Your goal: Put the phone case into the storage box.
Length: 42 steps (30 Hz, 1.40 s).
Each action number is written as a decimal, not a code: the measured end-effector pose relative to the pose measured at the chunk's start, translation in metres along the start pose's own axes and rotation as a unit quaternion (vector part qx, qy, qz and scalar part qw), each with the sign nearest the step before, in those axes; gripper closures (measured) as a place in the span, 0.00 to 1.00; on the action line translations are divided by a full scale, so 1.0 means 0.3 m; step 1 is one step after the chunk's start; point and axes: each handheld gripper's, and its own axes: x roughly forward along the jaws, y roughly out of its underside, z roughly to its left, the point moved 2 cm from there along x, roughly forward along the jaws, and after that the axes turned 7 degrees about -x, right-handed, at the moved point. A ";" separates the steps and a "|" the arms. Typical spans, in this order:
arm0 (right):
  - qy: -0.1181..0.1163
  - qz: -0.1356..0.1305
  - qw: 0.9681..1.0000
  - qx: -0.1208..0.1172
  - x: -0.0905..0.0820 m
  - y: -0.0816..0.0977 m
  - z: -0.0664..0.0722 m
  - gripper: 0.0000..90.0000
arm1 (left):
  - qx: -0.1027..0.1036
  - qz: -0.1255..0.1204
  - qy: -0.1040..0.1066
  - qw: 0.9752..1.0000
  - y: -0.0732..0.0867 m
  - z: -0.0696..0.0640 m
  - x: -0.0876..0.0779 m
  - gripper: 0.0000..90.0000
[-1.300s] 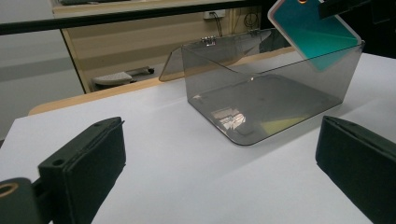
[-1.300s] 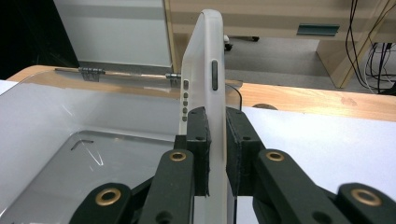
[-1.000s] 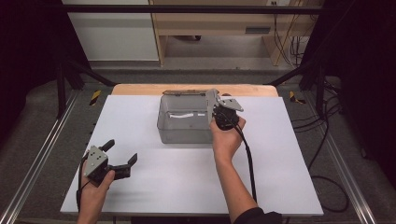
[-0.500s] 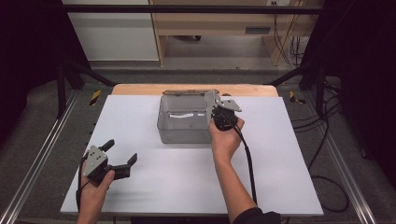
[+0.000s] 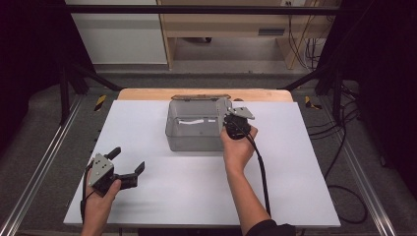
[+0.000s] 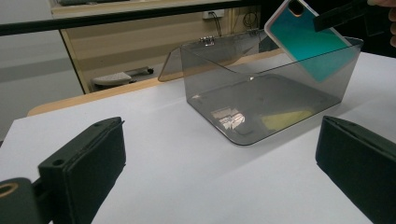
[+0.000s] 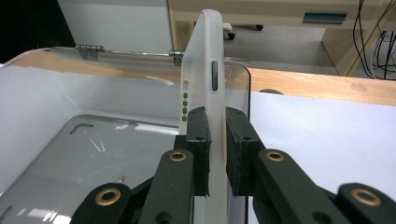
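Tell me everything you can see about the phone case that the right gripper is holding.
The phone case looks like frosted, translucent white plastic with a teal back, seen in the left gripper view. Its edge has a slim side-button slot and a row of small holes; a camera cutout sits at one corner. The right gripper pinches it edge-on between both pads. It is tilted, its lower part inside the smoky clear plastic box near the right wall. Whether it touches the box is unclear.
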 end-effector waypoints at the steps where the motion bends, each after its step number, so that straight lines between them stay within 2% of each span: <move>1: 0.000 0.001 1.000 -0.001 0.001 0.001 0.000 0.90 | 0.000 0.000 0.000 1.000 0.000 0.000 0.000 0.02; 42: -0.004 0.014 1.000 0.004 0.018 0.028 0.009 0.90 | 0.000 0.000 0.001 1.000 0.000 0.000 0.000 0.02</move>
